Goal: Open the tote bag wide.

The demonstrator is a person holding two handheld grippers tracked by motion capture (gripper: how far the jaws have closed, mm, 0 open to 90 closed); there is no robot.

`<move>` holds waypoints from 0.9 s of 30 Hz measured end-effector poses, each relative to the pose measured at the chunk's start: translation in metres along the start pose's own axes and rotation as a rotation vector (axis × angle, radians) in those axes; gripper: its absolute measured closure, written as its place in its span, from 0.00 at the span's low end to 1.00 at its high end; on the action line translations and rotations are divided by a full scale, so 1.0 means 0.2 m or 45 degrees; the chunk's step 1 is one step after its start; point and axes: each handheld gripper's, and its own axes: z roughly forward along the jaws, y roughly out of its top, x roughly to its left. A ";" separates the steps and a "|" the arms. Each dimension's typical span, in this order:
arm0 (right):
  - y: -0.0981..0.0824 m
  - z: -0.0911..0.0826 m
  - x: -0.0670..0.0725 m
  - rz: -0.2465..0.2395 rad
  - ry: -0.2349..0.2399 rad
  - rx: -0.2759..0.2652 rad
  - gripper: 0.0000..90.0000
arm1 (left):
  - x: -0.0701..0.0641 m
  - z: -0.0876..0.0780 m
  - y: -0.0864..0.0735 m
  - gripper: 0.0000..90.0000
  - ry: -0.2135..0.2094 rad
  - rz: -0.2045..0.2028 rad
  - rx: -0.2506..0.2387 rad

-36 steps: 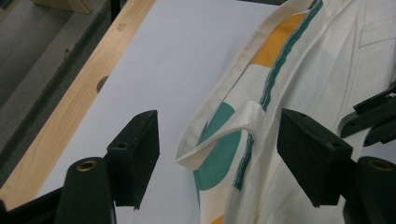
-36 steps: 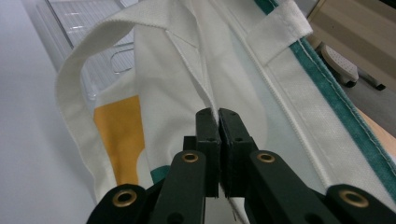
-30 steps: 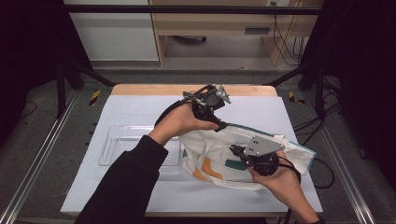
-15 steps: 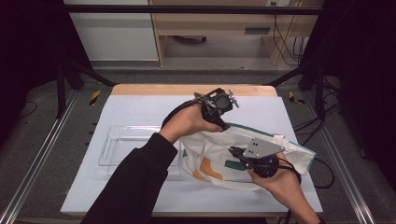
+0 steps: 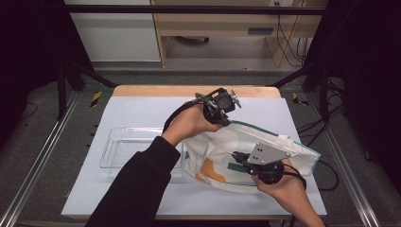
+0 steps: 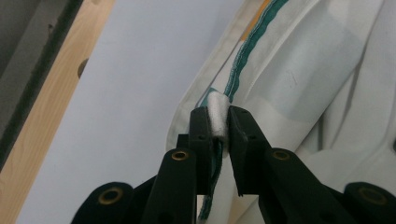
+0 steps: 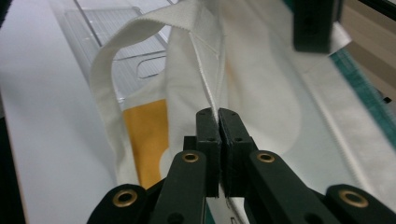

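A person is working at a white bench (image 5: 142, 198) with a pair of tongs in each hand. A cream cloth bag (image 5: 222, 146) with a teal edge and an orange patch is lying on the right half of the bench, partly lifted at its mouth. Just left of the bag, a clear plastic tray (image 5: 118, 142) is sitting flat on the bench.

The left tongs (image 5: 226, 121) are reaching to the far rim of the bag, near the bench's middle. Their jaws have just been closing, and they are now pinching a fold of the bag's teal-trimmed rim (image 6: 219, 112), with the cloth bunched between the pads.

The right tongs (image 5: 236, 156) are lying lower and nearer the person, over the bag's front. Their jaws are nearly together and are gripping the near rim of the bag (image 7: 215, 100), beside the spot where a cream strap (image 7: 107, 70) is looping up and away. The two tongs are holding opposite sides of the bag's mouth, a little apart.

A sleeve (image 5: 137, 189) is covering the left forearm.
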 end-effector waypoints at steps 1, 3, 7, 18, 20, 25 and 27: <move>0.00 0.00 0.00 0.000 0.000 0.000 0.98 | 0.00 -0.01 0.00 0.89 0.003 -0.014 -0.014; -0.01 -0.01 0.03 -0.002 0.019 -0.002 0.98 | 0.02 -0.02 0.00 0.89 0.012 -0.027 -0.043; -0.05 0.00 0.11 -0.024 0.078 0.031 0.98 | 0.05 -0.03 0.00 0.89 0.010 -0.047 -0.072; -0.12 0.02 0.21 -0.030 0.146 0.066 0.99 | 0.11 -0.01 0.00 0.90 0.077 -0.076 -0.148; -0.13 0.03 0.22 -0.013 0.157 0.068 0.99 | 0.12 -0.01 -0.01 0.90 0.081 -0.081 -0.163; -0.15 0.05 0.25 0.001 0.200 0.081 0.99 | 0.16 0.01 -0.02 0.90 0.101 -0.113 -0.191; -0.15 0.05 0.27 -0.007 0.210 0.086 0.99 | 0.18 0.00 -0.02 0.90 0.112 -0.141 -0.212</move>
